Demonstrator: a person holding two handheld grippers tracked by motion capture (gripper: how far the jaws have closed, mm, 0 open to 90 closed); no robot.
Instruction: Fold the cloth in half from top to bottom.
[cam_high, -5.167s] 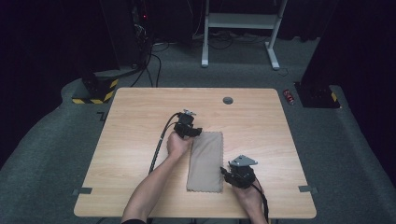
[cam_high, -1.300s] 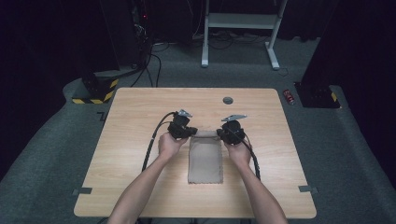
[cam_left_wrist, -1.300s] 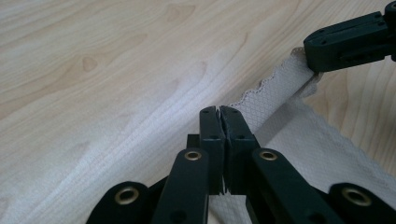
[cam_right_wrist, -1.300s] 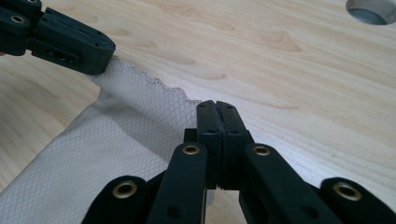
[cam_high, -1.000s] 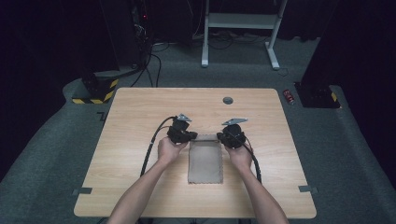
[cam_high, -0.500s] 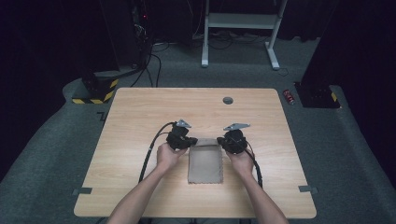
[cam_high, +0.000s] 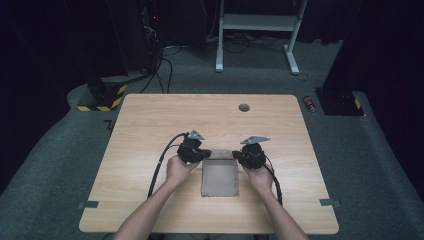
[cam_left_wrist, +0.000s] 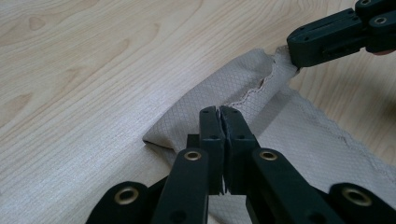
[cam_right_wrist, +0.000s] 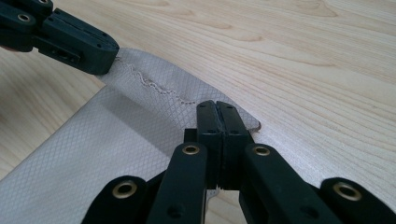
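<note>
A beige quilted cloth (cam_high: 219, 175) lies folded on the wooden table (cam_high: 150, 130), with a scalloped edge. My left gripper (cam_high: 206, 155) is shut on the cloth's far left corner (cam_left_wrist: 187, 126). My right gripper (cam_high: 239, 156) is shut on its far right corner (cam_right_wrist: 243, 122). Both corners are lifted a little off the table and pulled back over the rest of the cloth. In the left gripper view my left gripper (cam_left_wrist: 219, 112) pinches the fabric, and the other gripper shows at the top right. In the right gripper view my right gripper (cam_right_wrist: 216, 106) bites the cloth (cam_right_wrist: 93, 154).
A small dark round disc (cam_high: 244, 107) lies near the table's far edge. Cables trail from both grippers toward the near edge. Tape marks sit at the table's near corners. Around the table are dark floor, a white frame and black stands.
Both grippers have drawn toward me with the cloth's far edge. The cloth looks shorter now than a second ago, folding over itself.
</note>
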